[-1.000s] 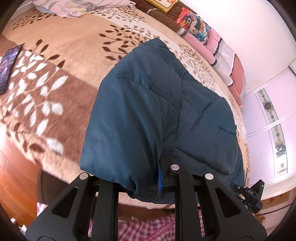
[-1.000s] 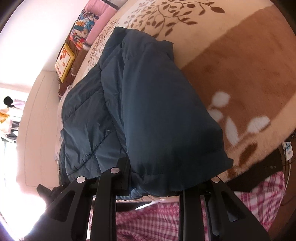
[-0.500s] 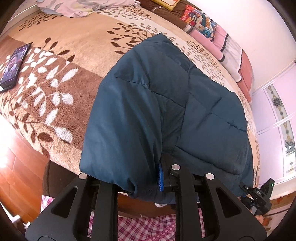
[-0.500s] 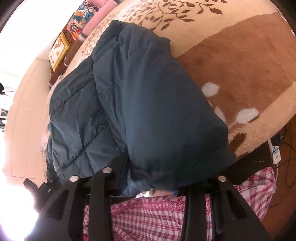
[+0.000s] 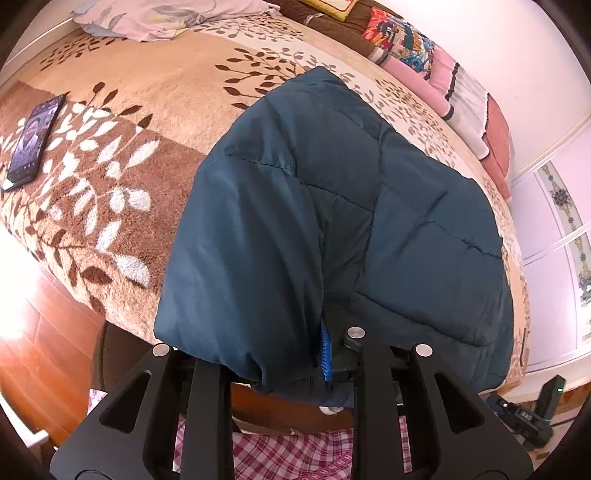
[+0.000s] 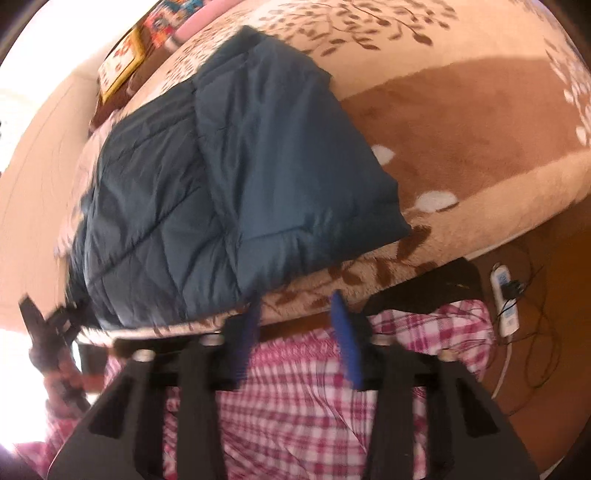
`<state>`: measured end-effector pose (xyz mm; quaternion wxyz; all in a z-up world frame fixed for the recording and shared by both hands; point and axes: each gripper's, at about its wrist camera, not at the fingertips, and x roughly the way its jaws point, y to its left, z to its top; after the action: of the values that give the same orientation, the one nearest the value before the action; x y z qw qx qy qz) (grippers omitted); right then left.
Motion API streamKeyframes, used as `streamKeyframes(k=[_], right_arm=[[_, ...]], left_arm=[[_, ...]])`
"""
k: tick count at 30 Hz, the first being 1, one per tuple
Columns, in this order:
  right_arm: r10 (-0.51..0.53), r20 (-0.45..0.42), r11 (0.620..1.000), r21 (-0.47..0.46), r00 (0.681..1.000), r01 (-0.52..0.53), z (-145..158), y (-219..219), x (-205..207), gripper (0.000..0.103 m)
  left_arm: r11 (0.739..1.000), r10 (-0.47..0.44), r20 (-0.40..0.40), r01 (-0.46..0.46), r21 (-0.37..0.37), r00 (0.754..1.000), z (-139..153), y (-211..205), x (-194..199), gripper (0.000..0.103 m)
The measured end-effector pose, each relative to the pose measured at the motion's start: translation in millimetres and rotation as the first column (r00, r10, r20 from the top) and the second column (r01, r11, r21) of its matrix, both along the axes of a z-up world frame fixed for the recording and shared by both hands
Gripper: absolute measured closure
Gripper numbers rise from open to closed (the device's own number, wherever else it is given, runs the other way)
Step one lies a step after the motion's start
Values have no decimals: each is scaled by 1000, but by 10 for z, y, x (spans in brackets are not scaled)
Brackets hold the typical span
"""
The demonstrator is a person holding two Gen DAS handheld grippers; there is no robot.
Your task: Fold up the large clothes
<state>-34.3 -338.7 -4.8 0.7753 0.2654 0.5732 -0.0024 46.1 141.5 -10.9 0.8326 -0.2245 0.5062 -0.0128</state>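
Since a second ago the right gripper (image 6: 295, 328) has been drawn back off the padded jacket (image 5: 332, 221), its blue pads spread and empty. The left gripper (image 5: 291, 363) is kept pinched on the near hem at the edge of the bed (image 5: 122, 122); that hem should be laid flat before release.

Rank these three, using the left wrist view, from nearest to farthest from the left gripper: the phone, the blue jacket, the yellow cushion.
1. Blue jacket: pinched in the left gripper, centre.
2. Phone: on the blanket, far left.
3. Yellow cushion: at the far end of the bed, top.
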Motion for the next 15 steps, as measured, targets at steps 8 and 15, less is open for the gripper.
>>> streamKeyframes(k=[8, 15], right_arm=[[173, 140, 985, -25, 975, -171, 373, 415, 93, 95], [369, 149, 929, -34, 918, -368, 428, 1033, 555, 95]], left_arm=[[998, -17, 9, 16, 52, 1000, 12, -49, 0, 79], [998, -20, 13, 19, 55, 1000, 9, -52, -15, 79]])
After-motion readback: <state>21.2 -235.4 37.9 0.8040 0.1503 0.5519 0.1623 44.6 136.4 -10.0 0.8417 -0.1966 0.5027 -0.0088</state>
